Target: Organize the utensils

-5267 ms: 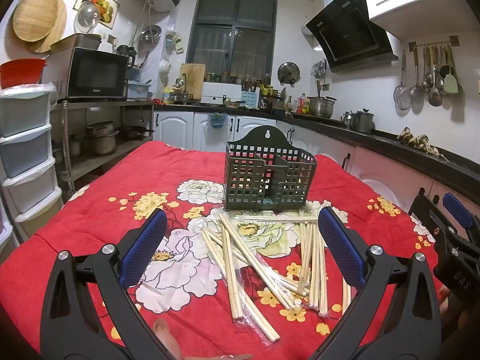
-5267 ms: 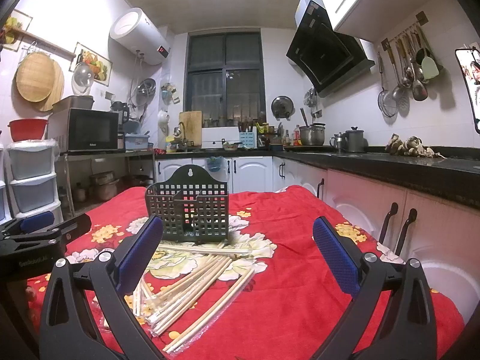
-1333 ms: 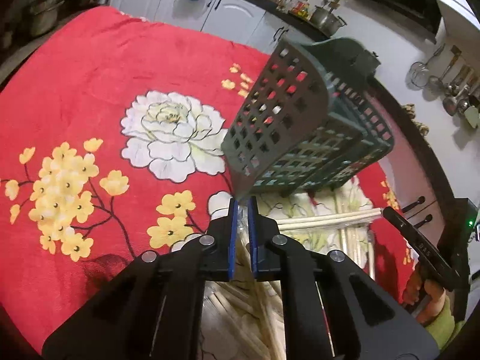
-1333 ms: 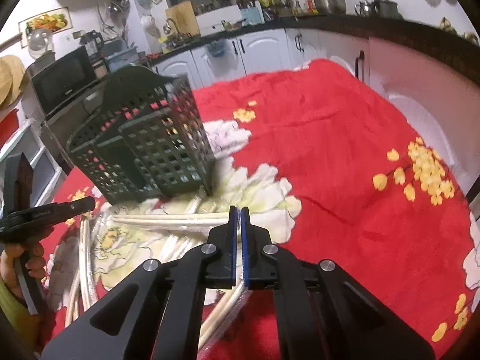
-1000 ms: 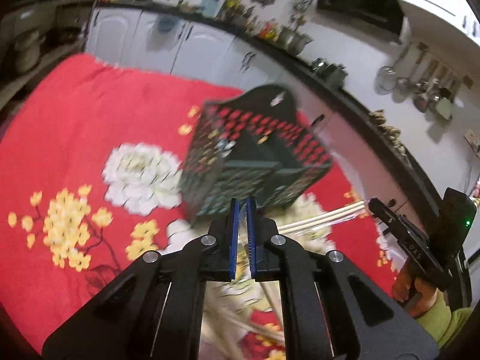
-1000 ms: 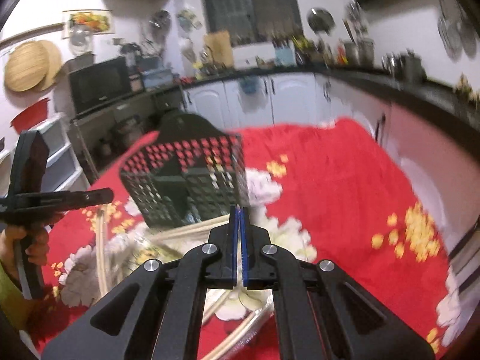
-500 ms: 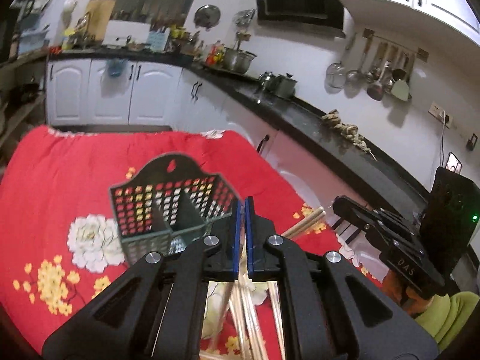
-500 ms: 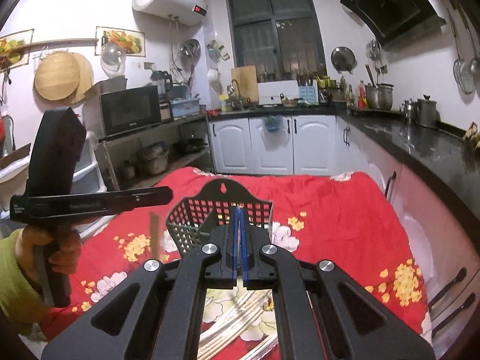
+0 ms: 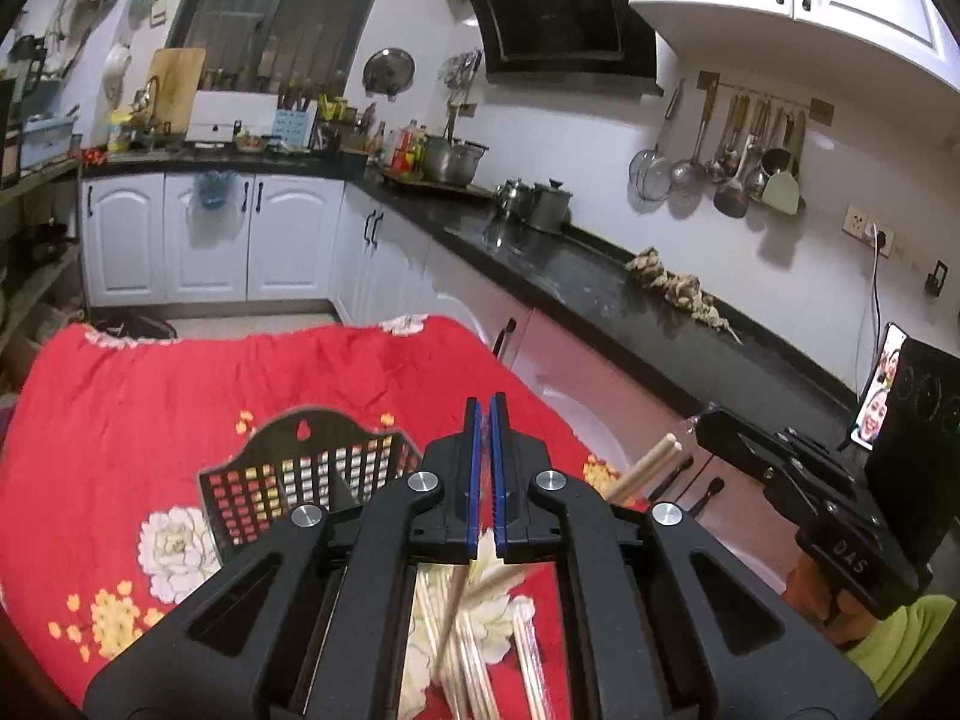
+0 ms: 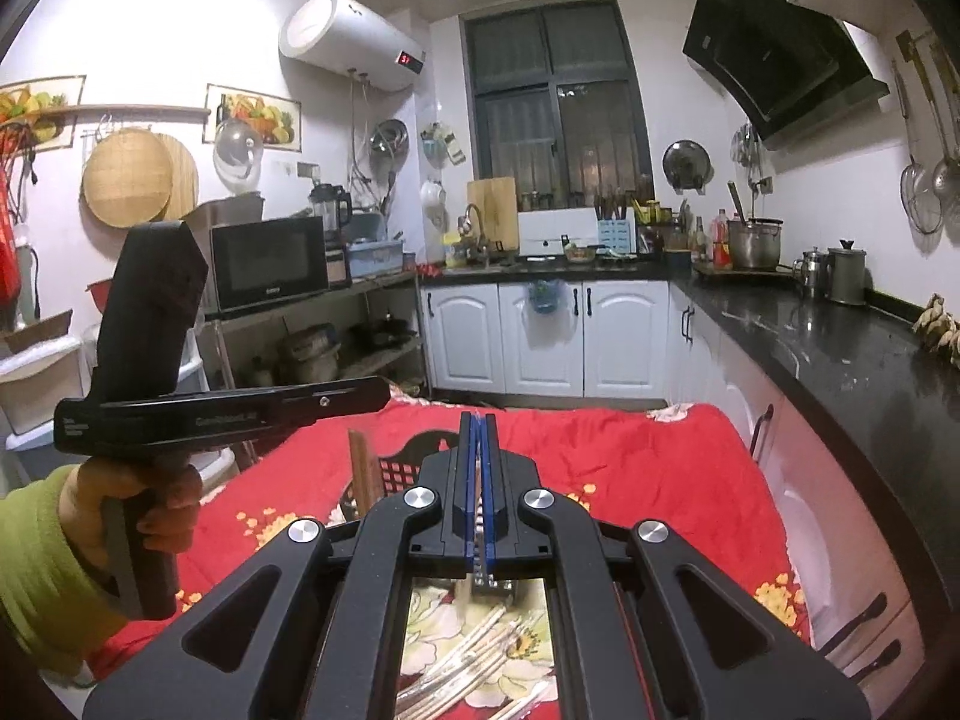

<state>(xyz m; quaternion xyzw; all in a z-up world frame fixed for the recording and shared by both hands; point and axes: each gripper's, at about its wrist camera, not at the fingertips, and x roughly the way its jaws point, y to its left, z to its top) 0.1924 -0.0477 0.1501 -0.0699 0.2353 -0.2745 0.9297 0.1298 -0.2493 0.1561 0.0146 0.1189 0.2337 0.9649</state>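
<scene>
A dark green slotted utensil basket (image 9: 300, 480) stands on the red flowered tablecloth (image 9: 150, 396). My left gripper (image 9: 486, 414) is shut, raised above the table, gripping a clear plastic sleeve of wooden chopsticks that hangs below it. A pair of chopsticks (image 9: 645, 468) sticks up to its right. Several more chopsticks (image 9: 468, 642) lie on the cloth beneath. My right gripper (image 10: 478, 420) is shut on the same plastic sleeve (image 10: 477, 570), held high over the basket (image 10: 396, 468). A chopstick end (image 10: 363, 468) stands up at the basket's left.
The other hand-held gripper shows at the right of the left wrist view (image 9: 810, 480) and at the left of the right wrist view (image 10: 180, 402). Black counters (image 9: 600, 294) and white cabinets (image 10: 540, 336) surround the table. A microwave (image 10: 270, 261) sits on a shelf.
Both grippers shut on the chopstick sleeve and have lifted up from the tablecloth; the basket and chopsticks now sit lower in both views.
</scene>
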